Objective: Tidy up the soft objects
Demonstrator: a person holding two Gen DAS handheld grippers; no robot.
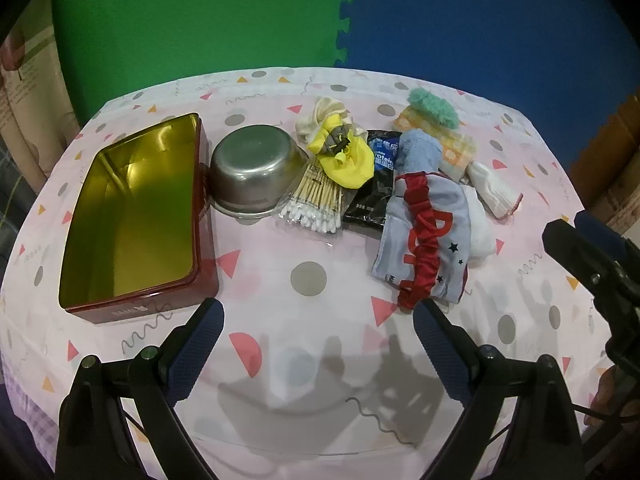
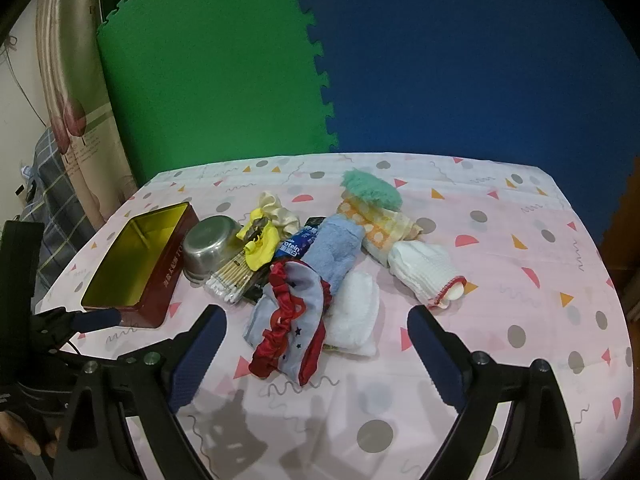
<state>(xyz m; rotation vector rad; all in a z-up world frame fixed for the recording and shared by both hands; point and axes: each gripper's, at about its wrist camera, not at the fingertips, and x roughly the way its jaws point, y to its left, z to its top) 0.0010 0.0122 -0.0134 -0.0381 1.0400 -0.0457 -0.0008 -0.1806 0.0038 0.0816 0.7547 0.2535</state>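
A heap of soft items lies mid-table: a pale blue cloth with a red scrunchie point(image 1: 420, 236) point(image 2: 288, 320) on it, a blue towel point(image 1: 416, 152) point(image 2: 336, 248), a white cloth point(image 2: 356, 316), a white glove point(image 1: 496, 192) point(image 2: 424, 268), an orange patterned cloth point(image 2: 380, 228), a green fluffy piece point(image 1: 434, 106) point(image 2: 370, 190) and yellow and cream fabric point(image 1: 344, 148) point(image 2: 264, 240). An open red tin box point(image 1: 132, 216) point(image 2: 140, 268) stands empty at the left. My left gripper point(image 1: 318, 312) is open in front of the heap. My right gripper point(image 2: 316, 320) is open, near the scrunchie.
A steel bowl point(image 1: 252, 172) point(image 2: 210, 248) sits beside the box. A pack of cotton swabs point(image 1: 312, 208) point(image 2: 232, 276) and a black packet point(image 1: 376, 184) lie against the heap. The patterned tablecloth point(image 1: 312, 340) covers the table; green and blue foam mats stand behind.
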